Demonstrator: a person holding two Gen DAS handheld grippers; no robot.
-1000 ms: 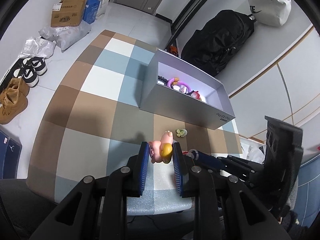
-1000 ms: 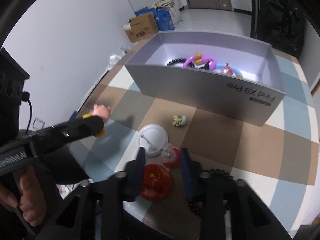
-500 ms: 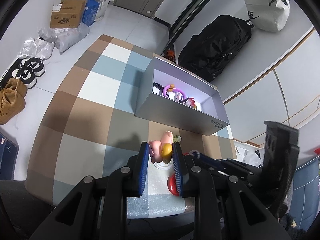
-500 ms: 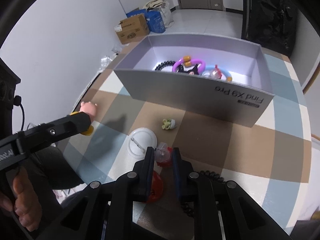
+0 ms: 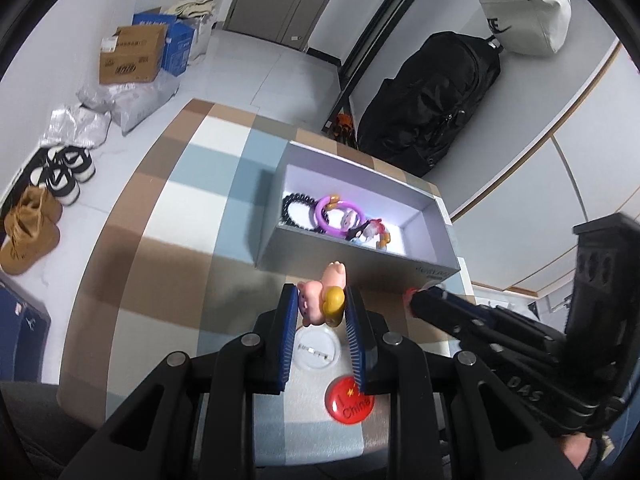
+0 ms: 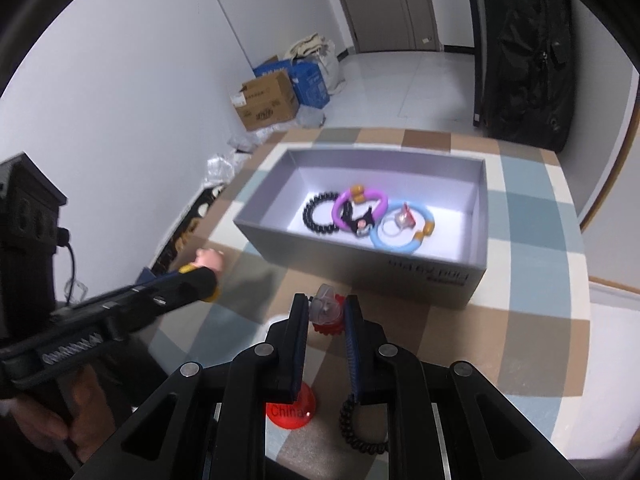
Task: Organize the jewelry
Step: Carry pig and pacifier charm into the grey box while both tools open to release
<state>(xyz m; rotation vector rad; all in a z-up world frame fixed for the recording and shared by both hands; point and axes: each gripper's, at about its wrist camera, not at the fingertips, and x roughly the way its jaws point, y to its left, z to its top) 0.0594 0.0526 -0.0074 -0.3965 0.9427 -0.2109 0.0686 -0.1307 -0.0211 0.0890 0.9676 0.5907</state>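
- Left gripper [image 5: 322,312] clamps a pink pig figurine [image 5: 320,300], at 6 o'clock from the grey box [image 5: 356,256].
- Right gripper [image 6: 327,312] pinches a red-and-clear charm [image 6: 327,309] near the box's front wall.

A: Which lettering can be read on the worktop?

B: The red round badge [image 5: 349,401] carries the word "China" beside small yellow stars; the same word shows on it in the right wrist view [image 6: 291,408].

A: Any other marks?

B: The right claw's [image 5: 409,297] black body bears the raised letters "DAS". The grey box's [image 6: 436,276] front wall has dark print, too blurred to read. The brown carton [image 5: 132,56] shows a dark logo, also illegible.
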